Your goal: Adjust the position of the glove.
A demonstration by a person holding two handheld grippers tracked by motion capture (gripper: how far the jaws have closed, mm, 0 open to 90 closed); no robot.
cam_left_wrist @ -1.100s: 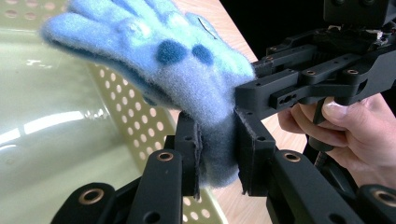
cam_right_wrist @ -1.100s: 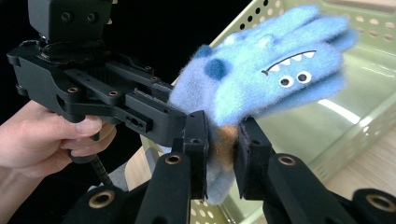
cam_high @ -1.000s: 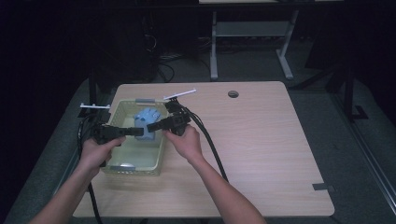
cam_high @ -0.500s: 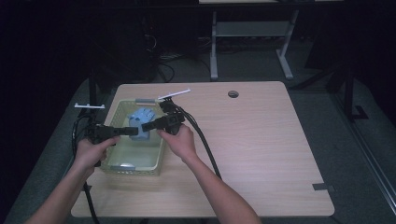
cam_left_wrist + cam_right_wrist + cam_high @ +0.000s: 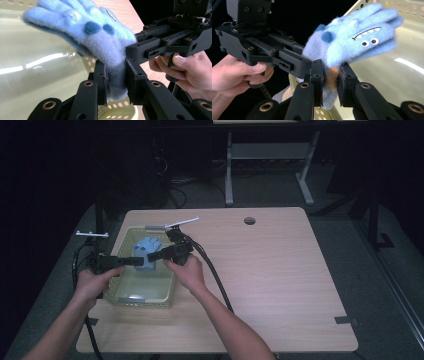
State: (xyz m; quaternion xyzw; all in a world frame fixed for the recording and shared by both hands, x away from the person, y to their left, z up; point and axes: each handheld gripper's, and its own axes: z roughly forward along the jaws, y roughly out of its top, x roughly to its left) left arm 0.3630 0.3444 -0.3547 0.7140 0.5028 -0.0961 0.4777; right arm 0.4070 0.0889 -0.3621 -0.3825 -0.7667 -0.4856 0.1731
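A fuzzy blue glove (image 5: 147, 251) was gripped at its cuff by both the left tool (image 5: 136, 260) and right tool (image 5: 152, 256) above a pale basket (image 5: 150, 296) on the worktop (image 5: 280, 280).

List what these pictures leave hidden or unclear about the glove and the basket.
- Glove cuff, left gripper view: pinched out of sight between the left gripper pads.
- Cuff edge, right gripper view: covered by the right gripper pads.
- Glove face, high view: too small to read.
- Basket floor, high view: glare; a pale item near the front wall is too small to name.
- Basket rim, both gripper views: cut off by the frame edges.
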